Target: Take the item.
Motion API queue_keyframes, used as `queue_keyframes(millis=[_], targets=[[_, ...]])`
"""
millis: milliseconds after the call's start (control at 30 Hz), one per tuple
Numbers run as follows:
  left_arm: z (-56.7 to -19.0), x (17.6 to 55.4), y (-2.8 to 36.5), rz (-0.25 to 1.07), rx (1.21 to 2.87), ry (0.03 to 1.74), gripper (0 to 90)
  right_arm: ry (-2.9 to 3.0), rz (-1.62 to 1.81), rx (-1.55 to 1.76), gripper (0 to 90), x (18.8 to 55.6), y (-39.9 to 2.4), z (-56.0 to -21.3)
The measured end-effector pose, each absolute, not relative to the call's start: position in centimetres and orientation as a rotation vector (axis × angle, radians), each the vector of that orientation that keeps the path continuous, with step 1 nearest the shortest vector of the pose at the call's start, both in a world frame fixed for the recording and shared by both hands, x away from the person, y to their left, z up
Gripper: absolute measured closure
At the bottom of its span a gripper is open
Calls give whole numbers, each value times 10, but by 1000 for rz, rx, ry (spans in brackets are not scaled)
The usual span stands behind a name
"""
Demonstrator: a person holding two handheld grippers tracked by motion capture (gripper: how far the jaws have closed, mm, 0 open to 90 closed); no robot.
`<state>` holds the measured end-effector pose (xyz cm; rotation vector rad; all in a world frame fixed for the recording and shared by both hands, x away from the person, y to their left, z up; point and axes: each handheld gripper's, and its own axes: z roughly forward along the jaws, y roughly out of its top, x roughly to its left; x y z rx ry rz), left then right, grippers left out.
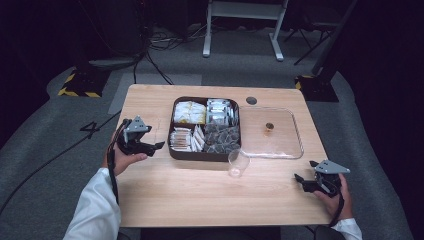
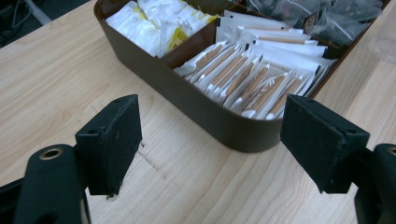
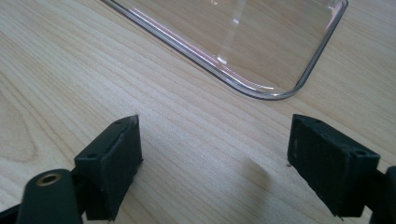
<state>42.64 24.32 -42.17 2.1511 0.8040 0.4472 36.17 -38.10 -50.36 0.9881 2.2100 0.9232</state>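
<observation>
Dark room, grey carpet with cables, and a pale wooden desk (image 1: 165,195) in the middle. On it sits a brown compartment box (image 1: 172,150) of sachets, a clear plastic tray (image 1: 300,150) to its right with a small brown thing in it, and a clear plastic cup (image 1: 238,163) tipped over just in front of the box.

Looks like we're at the approach stage. The left gripper (image 2: 210,140) hovers just beside the box's near-left corner, fingers (image 2: 114,140) spread wide and holding nothing, aimed at the compartment of white sachets with tan stripes (image 2: 252,79). The right gripper (image 3: 215,163) is well apart, low over bare desk near the tray's corner, also released and empty.

My guess for the next move: left one needs to go up over the box wall and down onto one sachet edge without dragging its neighbours.

As for writing, the sachets have print, but it's too small to read. Yellow-marked packets (image 2: 175,37) behind them, same story.
</observation>
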Motion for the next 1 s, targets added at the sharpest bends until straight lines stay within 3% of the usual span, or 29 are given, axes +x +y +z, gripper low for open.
queue_keyframes(millis=[1000], targets=[[-407,488,190,455,2193,724,266,2208,921,985,181,361,-381,-504]])
